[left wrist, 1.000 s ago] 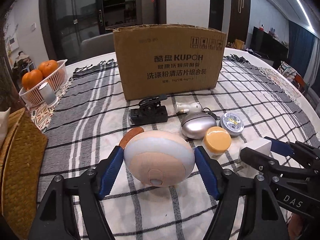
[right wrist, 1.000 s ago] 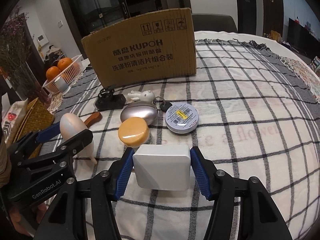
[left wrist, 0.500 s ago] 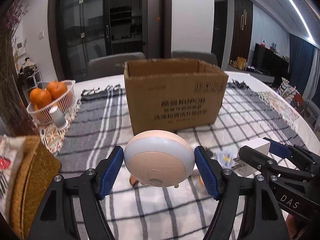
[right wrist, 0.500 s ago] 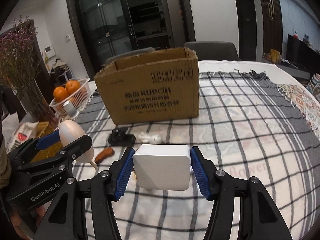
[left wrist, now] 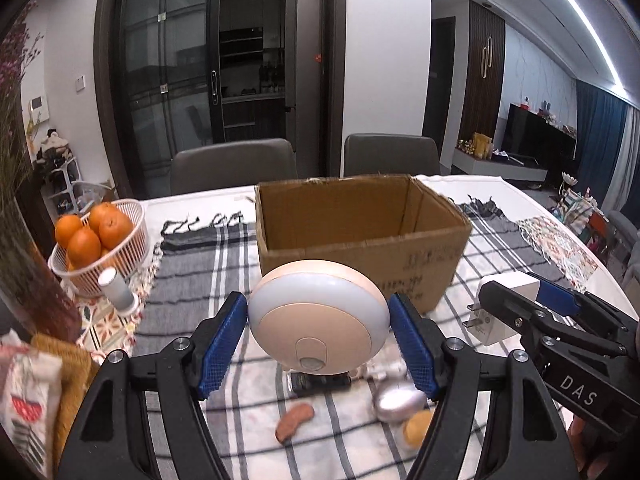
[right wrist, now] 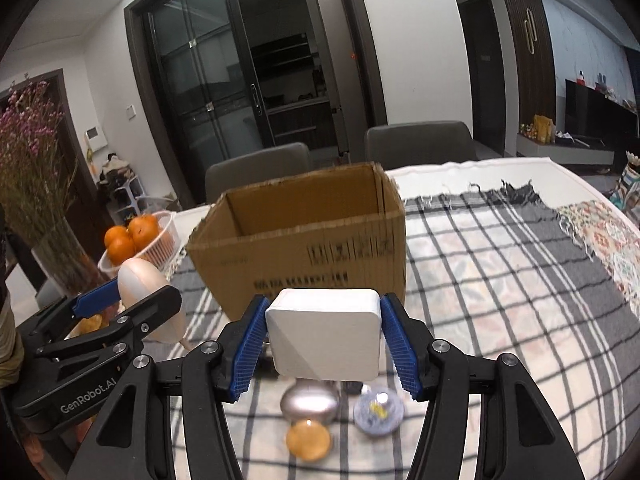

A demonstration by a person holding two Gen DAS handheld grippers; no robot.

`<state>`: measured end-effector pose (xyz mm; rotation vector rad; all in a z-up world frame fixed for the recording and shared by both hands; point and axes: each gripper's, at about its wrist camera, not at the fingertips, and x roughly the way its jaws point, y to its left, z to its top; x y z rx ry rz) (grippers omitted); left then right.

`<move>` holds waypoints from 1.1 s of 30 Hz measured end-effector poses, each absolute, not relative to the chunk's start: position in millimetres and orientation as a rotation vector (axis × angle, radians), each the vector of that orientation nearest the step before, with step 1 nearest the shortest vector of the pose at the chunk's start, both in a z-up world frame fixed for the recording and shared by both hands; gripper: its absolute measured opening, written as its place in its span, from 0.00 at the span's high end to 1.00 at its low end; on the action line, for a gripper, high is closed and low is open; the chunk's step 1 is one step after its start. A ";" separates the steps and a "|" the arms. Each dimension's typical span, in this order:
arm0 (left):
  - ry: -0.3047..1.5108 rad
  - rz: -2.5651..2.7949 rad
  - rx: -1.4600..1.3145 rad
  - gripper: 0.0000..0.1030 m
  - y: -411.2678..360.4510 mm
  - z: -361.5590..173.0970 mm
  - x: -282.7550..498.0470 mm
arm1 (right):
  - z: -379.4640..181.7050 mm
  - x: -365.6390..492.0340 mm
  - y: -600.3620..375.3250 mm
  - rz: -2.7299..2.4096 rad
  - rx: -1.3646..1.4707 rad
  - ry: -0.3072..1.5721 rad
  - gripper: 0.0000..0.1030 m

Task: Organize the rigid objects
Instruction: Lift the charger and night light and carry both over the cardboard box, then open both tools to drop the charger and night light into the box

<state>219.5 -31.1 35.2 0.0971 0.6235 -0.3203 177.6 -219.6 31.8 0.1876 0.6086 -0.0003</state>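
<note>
Take the cardboard box (left wrist: 362,240) as your landmark: it sits on the checked cloth (right wrist: 500,280), open side up. To its left you have the fruit basket (left wrist: 100,248), with a small cylinder (left wrist: 116,290) just in front of that. Before the box, raised above the cloth, your left gripper (left wrist: 318,338) holds the round lamp (left wrist: 318,320), and to its right your right gripper (right wrist: 322,344) holds the plug adapter (right wrist: 324,334). Below them, in front of the box, lie an egg-shaped case (right wrist: 310,400), a round tin (right wrist: 378,412) to its right and, perhaps, a capped jar (right wrist: 308,440) nearest you.

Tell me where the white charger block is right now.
The white charger block sits clamped in the right gripper, raised in front of the open cardboard box.
</note>
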 end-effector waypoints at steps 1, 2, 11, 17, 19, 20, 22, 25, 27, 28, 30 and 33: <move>0.620 -0.321 0.097 0.29 -31.9 38.3 222.7 | 34.3 181.4 -220.4 -0.002 0.192 0.605 0.44; 0.617 -0.321 0.096 0.29 -32.6 42.3 227.4 | 37.8 187.2 -221.5 0.002 0.196 0.601 0.44; 0.597 -0.325 0.109 0.29 -41.6 71.1 266.0 | 63.4 224.7 -227.7 0.014 0.178 0.569 0.44; 0.638 -0.333 0.097 0.29 -47.9 76.1 295.0 | 73.0 258.4 -229.8 0.044 0.143 0.596 0.44; 0.651 -0.327 0.094 0.29 -49.0 75.3 304.4 | 72.1 270.8 -230.1 0.056 0.138 0.618 0.44; 0.661 -0.323 0.094 0.29 -49.6 74.5 309.7 | 71.5 276.2 -230.6 0.061 0.136 0.627 0.44; 0.679 -0.317 0.093 0.29 -50.8 72.1 319.0 | 70.3 287.6 -230.4 0.071 0.122 0.647 0.44; 0.706 -0.305 0.101 0.29 -53.3 66.5 330.5 | 67.6 302.3 -230.8 0.074 0.103 0.672 0.44; 0.728 -0.306 0.098 0.29 -54.9 62.6 337.1 | 64.4 312.5 -232.7 0.081 0.096 0.698 0.44; 0.737 -0.306 0.099 0.29 -55.7 61.1 339.9 | 62.8 317.0 -233.8 0.082 0.096 0.710 0.44; 0.762 -0.308 0.101 0.29 -58.5 56.1 347.7 | 58.8 325.6 -233.6 0.095 0.087 0.741 0.44; 0.790 -0.303 0.106 0.29 -61.3 50.7 354.3 | 53.0 335.7 -235.2 0.109 0.080 0.773 0.44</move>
